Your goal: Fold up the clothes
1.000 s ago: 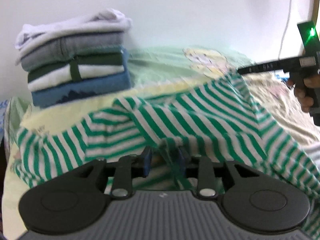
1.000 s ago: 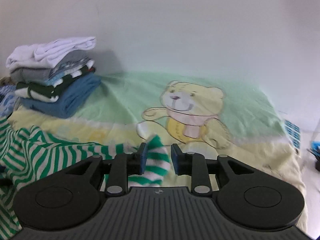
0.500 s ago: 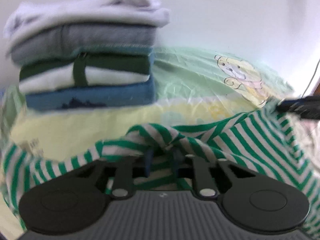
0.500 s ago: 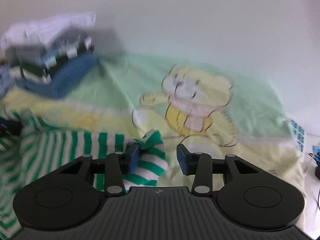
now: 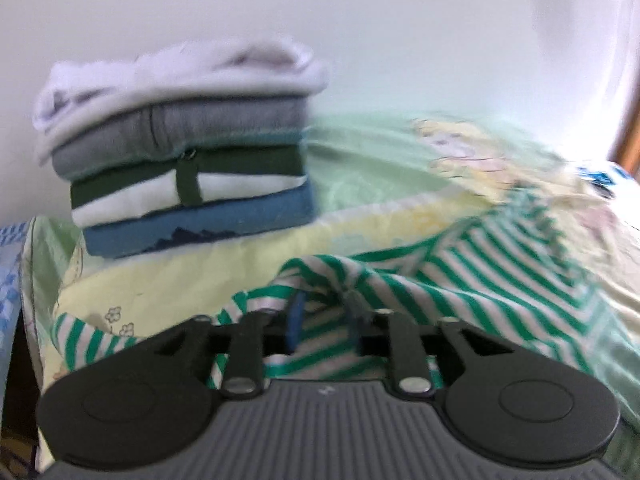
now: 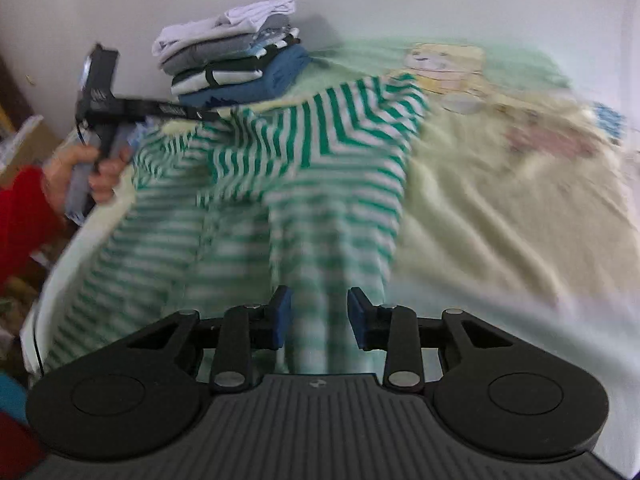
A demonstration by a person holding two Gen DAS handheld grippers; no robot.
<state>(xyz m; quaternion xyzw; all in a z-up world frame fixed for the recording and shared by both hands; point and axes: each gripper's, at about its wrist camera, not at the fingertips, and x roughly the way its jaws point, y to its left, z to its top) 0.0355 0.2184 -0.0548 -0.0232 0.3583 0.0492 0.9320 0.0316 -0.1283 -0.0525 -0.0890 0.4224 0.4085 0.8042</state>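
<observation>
At the far left of the right wrist view, the left gripper (image 6: 208, 116) is seen held in a hand (image 6: 84, 176) with a red sleeve; white lettering is carried on its black bar, but it is too blurred to be read. In the left wrist view its fingers (image 5: 295, 320) are drawn narrow around a bunched ridge of the green-and-white striped shirt (image 6: 304, 152), which appears to be pinched and lifted there. Behind, on the bed (image 6: 500, 208), a stack of folded clothes (image 5: 188, 148) is set against the wall, white on top, then grey, dark green with white, and blue at the bottom; a dark print is visible on the blue piece, though no words can be made out. The striped shirt is spread across the middle of the bed, rumpled and only partly flattened, with one part raised toward the left gripper. It is judged to be light, soft and limp: it will sag from any pinch and crease readily, so hold is best taken at hems, shoulder seams or cuffs, where the cloth is doubled and less likely to slip. Further right, the right gripper (image 6: 320, 316) hovers low over the near striped cloth with its fingers spread wide and nothing visibly clamped. A cartoon bear (image 6: 440, 64) is printed on the sheet at the far right; no writing is legible beside it.
</observation>
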